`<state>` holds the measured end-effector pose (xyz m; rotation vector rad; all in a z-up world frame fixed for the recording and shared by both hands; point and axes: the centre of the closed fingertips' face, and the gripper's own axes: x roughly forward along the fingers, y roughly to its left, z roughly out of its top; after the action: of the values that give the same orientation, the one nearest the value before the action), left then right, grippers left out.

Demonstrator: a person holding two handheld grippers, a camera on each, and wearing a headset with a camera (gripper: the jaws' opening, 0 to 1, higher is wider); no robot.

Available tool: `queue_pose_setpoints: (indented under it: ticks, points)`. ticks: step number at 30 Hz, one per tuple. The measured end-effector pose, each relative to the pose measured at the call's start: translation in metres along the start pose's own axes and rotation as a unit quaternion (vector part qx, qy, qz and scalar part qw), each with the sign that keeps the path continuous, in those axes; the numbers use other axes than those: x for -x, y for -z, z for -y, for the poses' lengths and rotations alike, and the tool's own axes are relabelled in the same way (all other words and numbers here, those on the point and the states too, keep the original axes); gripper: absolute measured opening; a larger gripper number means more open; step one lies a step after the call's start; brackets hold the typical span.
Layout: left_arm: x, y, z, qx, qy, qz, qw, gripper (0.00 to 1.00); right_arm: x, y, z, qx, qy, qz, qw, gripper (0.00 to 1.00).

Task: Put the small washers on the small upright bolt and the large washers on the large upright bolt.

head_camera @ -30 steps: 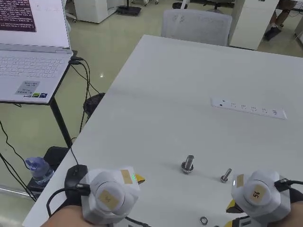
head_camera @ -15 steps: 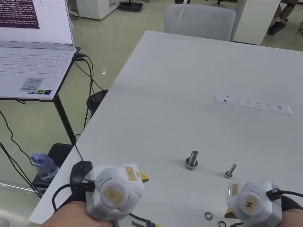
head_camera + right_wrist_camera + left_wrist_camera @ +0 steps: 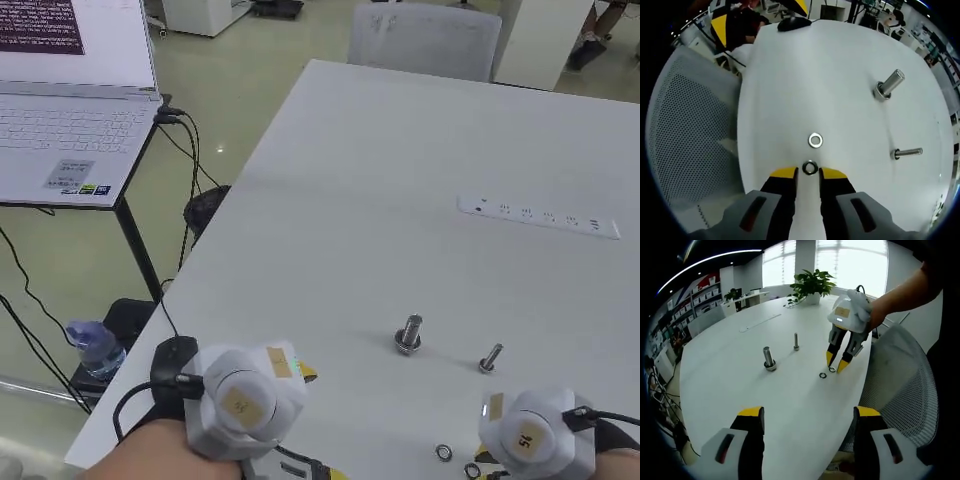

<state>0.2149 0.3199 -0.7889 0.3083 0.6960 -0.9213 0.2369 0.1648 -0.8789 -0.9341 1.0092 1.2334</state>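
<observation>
On white table [image 3: 380,180], at its near edge: left gripper [image 3: 809,412] spread wide, gripping nothing. Right gripper [image 3: 809,172] tipped down, jaws narrowed to a slim gap, with one washer [image 3: 810,167] lying flat between the yellow tips; contact not discernible. Beyond it, large upright bolt [image 3: 888,84], thick, silver, head down. Well apart from that, small upright bolt [image 3: 907,152], thin. Just ahead of the first ring, second washer [image 3: 815,140], also flat. Two bolts, two silver washers counted.
</observation>
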Motion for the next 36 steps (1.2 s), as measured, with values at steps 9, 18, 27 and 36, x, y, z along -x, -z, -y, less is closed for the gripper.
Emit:
queue_pose_setpoints:
  ticks: [9,18,27,36]
  points:
    - [0.000,0.004,0.004,0.004,0.000,0.002,1.0000,0.71,-0.003,-0.002,0.002,-0.011,0.005,-0.019,0.9997,0.15]
    - [-0.002,-0.004,0.006,0.000,-0.003,0.006,1.0000,0.70,-0.002,-0.002,0.003,-0.013,0.008,-0.040,0.9991,0.13]
    - [-0.002,-0.010,0.006,-0.001,-0.009,0.011,0.9999,0.69,-0.002,-0.002,0.005,-0.037,0.007,-0.008,0.9993,0.12]
    - [-0.001,-0.012,0.008,0.004,-0.013,0.013,0.9998,0.70,0.007,0.000,0.006,-0.051,-0.001,-0.006,0.9987,0.12]
